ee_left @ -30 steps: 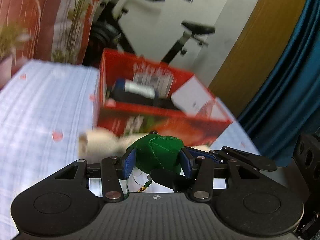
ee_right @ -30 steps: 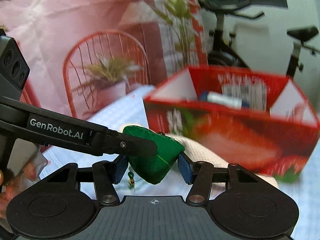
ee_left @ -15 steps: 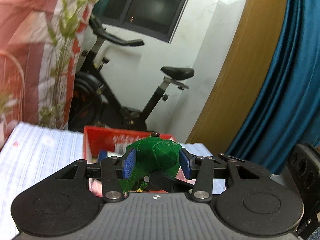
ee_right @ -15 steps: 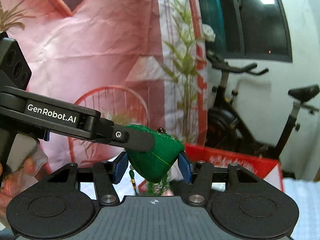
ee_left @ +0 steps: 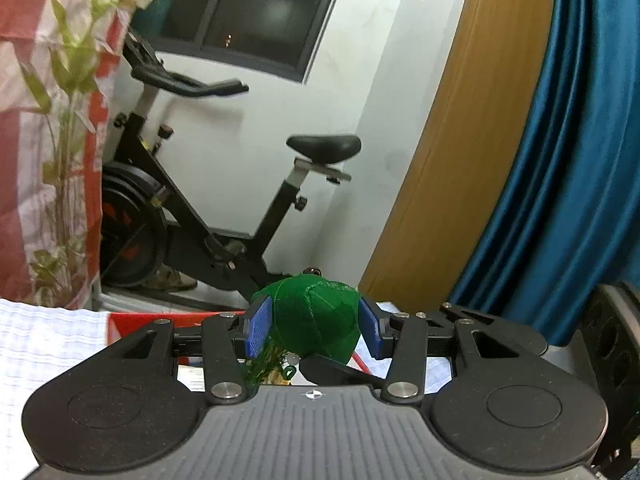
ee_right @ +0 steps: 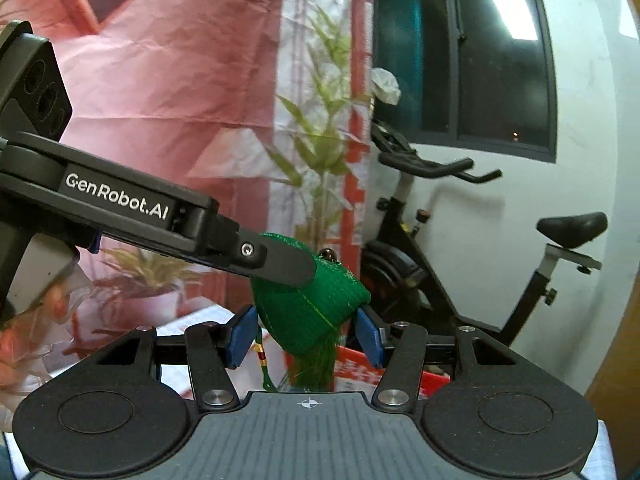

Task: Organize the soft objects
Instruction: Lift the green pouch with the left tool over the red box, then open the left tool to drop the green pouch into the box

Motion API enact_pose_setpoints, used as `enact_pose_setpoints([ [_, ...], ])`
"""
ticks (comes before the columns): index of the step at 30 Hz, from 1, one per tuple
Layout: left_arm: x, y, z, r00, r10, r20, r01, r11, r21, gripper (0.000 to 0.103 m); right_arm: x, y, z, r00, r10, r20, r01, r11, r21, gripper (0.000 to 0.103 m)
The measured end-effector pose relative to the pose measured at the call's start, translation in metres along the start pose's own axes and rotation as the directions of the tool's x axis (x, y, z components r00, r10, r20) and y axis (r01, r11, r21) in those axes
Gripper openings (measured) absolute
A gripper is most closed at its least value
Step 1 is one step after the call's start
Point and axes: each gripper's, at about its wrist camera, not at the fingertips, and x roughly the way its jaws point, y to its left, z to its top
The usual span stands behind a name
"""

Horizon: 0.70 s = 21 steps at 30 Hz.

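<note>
A green knitted soft toy (ee_left: 316, 320) with a tassel and a beaded cord is held in the air between both grippers. My left gripper (ee_left: 314, 330) is shut on it, its blue pads against both sides. In the right wrist view the same toy (ee_right: 308, 312) sits between the blue pads of my right gripper (ee_right: 306, 336), which is shut on it. The left gripper's black finger (ee_right: 280, 258) crosses in from the left and lies on the toy's top. The red box (ee_left: 160, 318) shows only as a strip behind the left gripper and low in the right wrist view (ee_right: 400, 372).
A black exercise bike (ee_left: 200, 216) stands behind the table against a white wall. A pink and red patterned sheet (ee_right: 160, 80) with a plant hangs to the left, a blue curtain (ee_left: 560, 160) to the right. The checked white tablecloth (ee_left: 44, 344) shows at lower left.
Both grippers have risen together with the green toy. The red box and the white cloth have dropped almost out of view, and the bike and window now fill the frames.
</note>
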Motion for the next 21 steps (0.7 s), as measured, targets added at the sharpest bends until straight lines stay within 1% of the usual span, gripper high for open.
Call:
enact_pose_setpoints([
  [5,0.046,0.006,-0.012,0.997,-0.001,-0.072,0.000,1.000,-0.009,0.049,0.020,-0.025,-0.022,0.998,-0.022,-0.052,0.022,1.000,0.006,0.050],
  [9,0.072,0.017,-0.024,0.989,-0.008,-0.148,0.002,0.999,-0.041,0.049,0.038,-0.037,-0.045,0.993,-0.039,-0.113,0.039,0.999,-0.001,0.050],
  [12,0.088,0.024,-0.031,0.982,-0.006,-0.190,-0.003,0.999,-0.046,0.049,0.051,-0.042,-0.059,0.986,-0.041,-0.163,0.043,0.999,0.010,0.050],
  [18,0.101,0.036,-0.038,0.975,-0.019,-0.220,0.003,0.997,-0.071,0.049,0.075,-0.044,-0.074,0.966,-0.084,-0.246,0.082,0.996,-0.020,0.049],
  [20,0.102,0.036,-0.038,0.976,-0.003,-0.217,-0.011,0.998,-0.064,0.049,0.082,-0.042,-0.076,0.958,-0.121,-0.260,0.111,0.992,-0.052,0.049],
  [21,0.102,0.037,-0.038,0.976,0.004,-0.217,-0.016,0.998,-0.055,0.049,0.086,-0.041,-0.076,0.953,-0.153,-0.263,0.140,0.988,-0.066,0.048],
])
